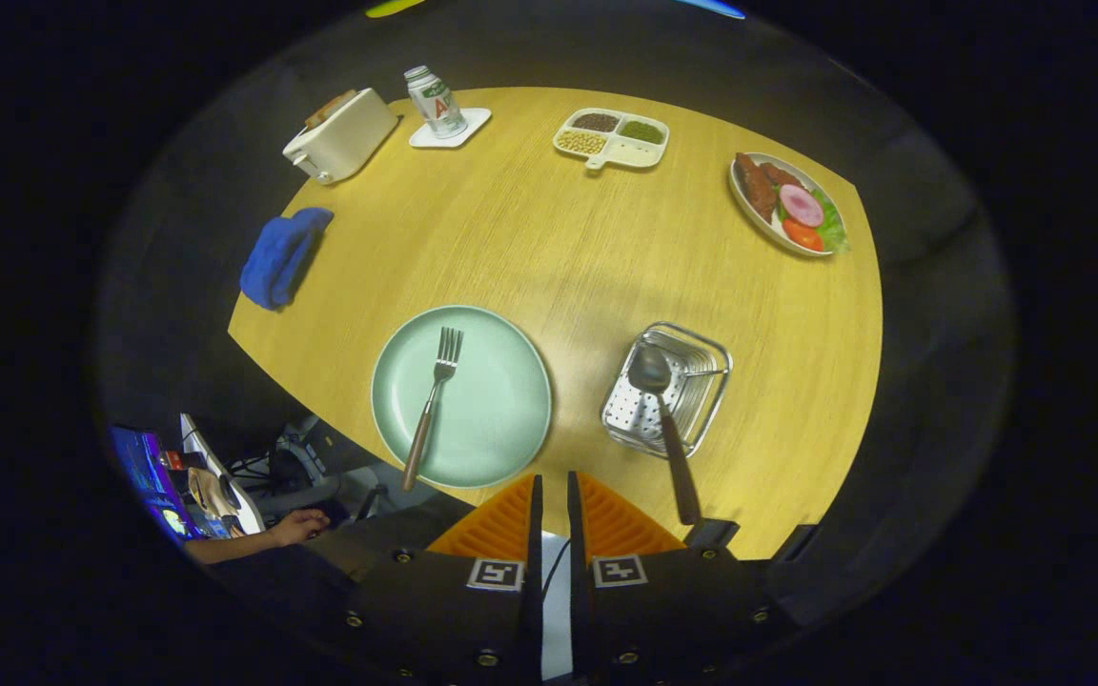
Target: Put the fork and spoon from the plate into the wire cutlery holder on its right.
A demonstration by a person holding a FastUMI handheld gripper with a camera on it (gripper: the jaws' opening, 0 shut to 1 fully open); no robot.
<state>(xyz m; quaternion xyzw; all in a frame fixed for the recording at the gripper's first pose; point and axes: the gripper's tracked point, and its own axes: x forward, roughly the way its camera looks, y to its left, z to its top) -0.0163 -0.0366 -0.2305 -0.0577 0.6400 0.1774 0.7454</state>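
Jaws are sitting nearly closed on nothing, gripper [550,495] hovering above the table [530,238]. Spoon [663,419] is already lying in the wire cutlery holder [706,357]; fork [432,405] is resting on the plate [501,419]. Stiff, light, probably slippery metal: its handle, overhanging the rim, is offering the better hold.

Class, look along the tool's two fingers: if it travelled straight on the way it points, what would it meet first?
Probably bare table: the tool, nearly shut and empty, points between the plate and the wire cutlery holder. Depth is unclear.
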